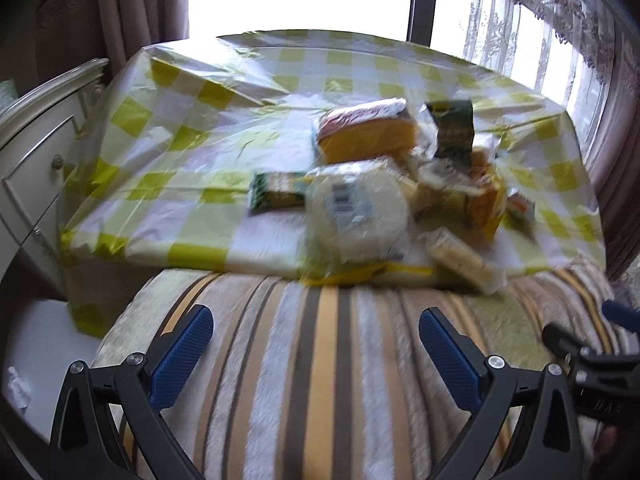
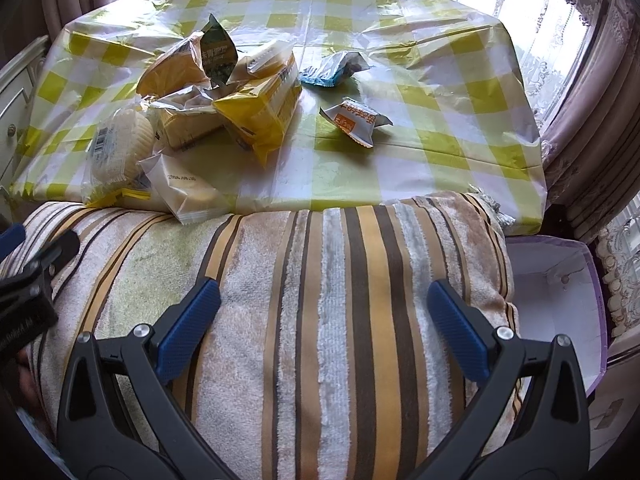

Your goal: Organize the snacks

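A pile of snack packets lies on a table with a yellow-checked cloth [image 2: 400,40]: a yellow bag [image 2: 260,108], a green packet [image 2: 216,56], a clear pack of white cakes [image 2: 120,140] and a clear packet at the near edge [image 2: 188,188]. A blue packet [image 2: 328,70] and a white-orange packet [image 2: 356,120] lie apart to the right. The pile also shows, blurred, in the left wrist view [image 1: 380,184]. My left gripper [image 1: 316,344] and right gripper [image 2: 324,316] are both open and empty, over a striped towel [image 2: 320,280], short of the table.
A white drawer cabinet [image 1: 36,148] stands left of the table. A white box with a purple rim [image 2: 560,300] sits right of the towel. Curtains and bright windows are behind the table. The right gripper's body shows at the right edge of the left wrist view [image 1: 592,364].
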### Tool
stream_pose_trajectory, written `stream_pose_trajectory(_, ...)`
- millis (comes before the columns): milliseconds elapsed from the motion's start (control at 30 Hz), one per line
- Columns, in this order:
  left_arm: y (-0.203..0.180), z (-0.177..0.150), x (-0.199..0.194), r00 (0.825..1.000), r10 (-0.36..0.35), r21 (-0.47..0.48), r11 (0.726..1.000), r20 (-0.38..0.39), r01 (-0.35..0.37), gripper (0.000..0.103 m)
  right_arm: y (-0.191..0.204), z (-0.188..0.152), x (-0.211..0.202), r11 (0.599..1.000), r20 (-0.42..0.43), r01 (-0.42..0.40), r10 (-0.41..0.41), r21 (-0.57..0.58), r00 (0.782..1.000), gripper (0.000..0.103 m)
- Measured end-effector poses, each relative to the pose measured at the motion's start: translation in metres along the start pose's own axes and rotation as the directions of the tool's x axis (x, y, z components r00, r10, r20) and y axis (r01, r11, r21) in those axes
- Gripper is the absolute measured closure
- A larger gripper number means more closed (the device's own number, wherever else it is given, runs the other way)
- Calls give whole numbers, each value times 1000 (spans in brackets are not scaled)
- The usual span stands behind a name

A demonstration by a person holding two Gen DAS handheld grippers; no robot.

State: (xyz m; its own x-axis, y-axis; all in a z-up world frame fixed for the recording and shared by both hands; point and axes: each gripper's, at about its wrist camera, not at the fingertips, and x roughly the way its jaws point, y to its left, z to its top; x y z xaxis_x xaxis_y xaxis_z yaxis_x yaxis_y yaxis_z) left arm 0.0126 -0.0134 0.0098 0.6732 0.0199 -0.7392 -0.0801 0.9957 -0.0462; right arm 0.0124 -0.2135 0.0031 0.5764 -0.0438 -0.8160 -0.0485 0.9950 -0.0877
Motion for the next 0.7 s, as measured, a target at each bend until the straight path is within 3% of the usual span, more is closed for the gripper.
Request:
stream_pose_trajectory(167, -6, 24, 13, 998, -56, -11, 998, 14, 56, 0, -11, 9, 5, 1000, 24, -13, 13, -10, 1000, 0)
stream_pose_trajectory(300, -7, 43, 31, 995, -97, -50, 994, -5, 97, 0, -37, 23, 13, 996, 50, -7, 3, 87, 999, 0)
stream_pose_trajectory(500, -16, 59, 58, 995, -91, -62, 994, -50, 88, 1, -61, 57, 38, 987, 70, 19, -30, 157, 997, 0)
stream_pose_trajectory(600, -20, 61, 68, 994, -85, -56, 995, -72, 81, 8, -64, 73, 54, 986, 63, 13, -24, 165, 998, 0)
stream_pose_trajectory(667, -20, 61, 72, 994, -74, -55, 996, -81, 70, 24, -66, 82, 63, 983, 53, 8, -18, 183, 998, 0)
stream_pose_trajectory(700, -21, 60, 73, 994, -68, -53, 997, -87, 64, 26, -67, 88, 67, 980, 56, 6, -17, 199, 998, 0)
